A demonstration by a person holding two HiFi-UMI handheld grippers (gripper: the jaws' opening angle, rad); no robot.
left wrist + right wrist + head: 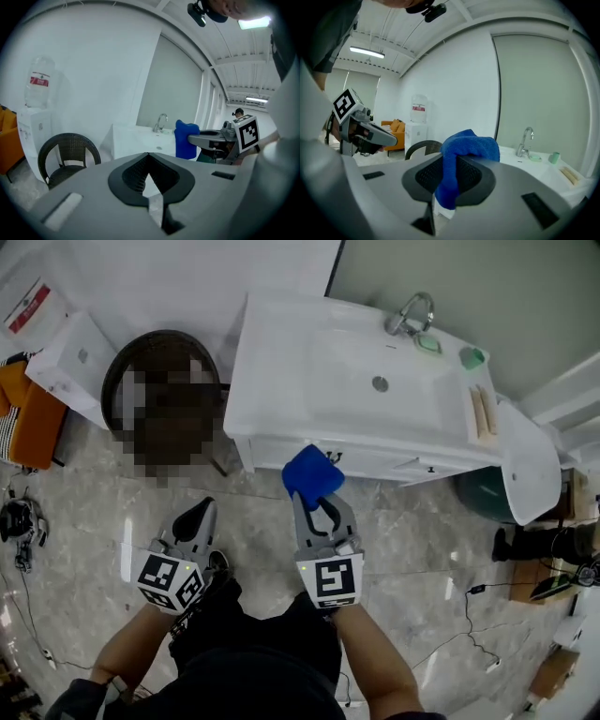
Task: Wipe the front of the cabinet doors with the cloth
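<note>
Right, the white cabinet doors (pixel 370 460) face you, and nothing shows in the basin (pixel 319 371) above them. The blue cloth (pixel 312 474) hangs near those doors: soft, light, floppy I'd say, best held bunched. The fingers of your right gripper (pixel 321 505) pinch it; those of your left gripper (pixel 200 514) are pressed together, empty.

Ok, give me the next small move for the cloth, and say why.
Probably ease the right claw forward and down until the cloth meets the cabinet door. The claw is shut on the cloth, which seems held short of the door.
</note>
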